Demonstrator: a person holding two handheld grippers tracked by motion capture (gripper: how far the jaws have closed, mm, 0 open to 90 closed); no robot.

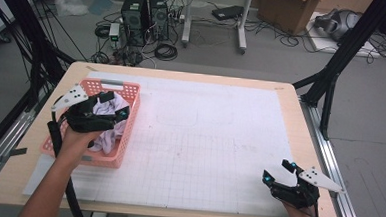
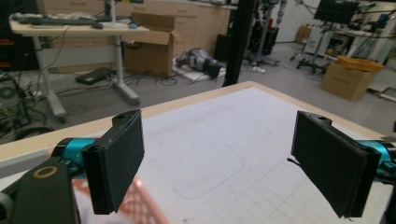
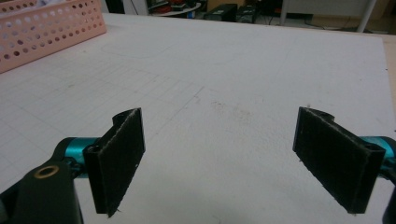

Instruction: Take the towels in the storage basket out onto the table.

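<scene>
The left gripper point(image 1: 112, 103) hovered directly over the pink basket point(image 1: 131, 116) of crumpled cloth point(image 1: 105, 130), fingers point(image 2: 116, 158) wide and empty. The right gripper point(image 1: 278, 172), equally wide, waited far across the counter point(image 1: 220, 130).

The basket point(image 1: 128, 119) sits on the mat point(image 1: 214, 139) at the table's point(image 1: 291, 101) left side, cloth point(image 1: 111, 129) lying in it. The left gripper point(image 1: 115, 103) hangs over the cloth, its jaws above the basket. The right gripper point(image 1: 278, 171) hovers well apart over the mat; the basket lies ahead-left of its jaws.

Left claw point(image 1: 115, 104) raised, jaws wide apart, right claw point(image 1: 278, 171) low, jaws apart
</scene>
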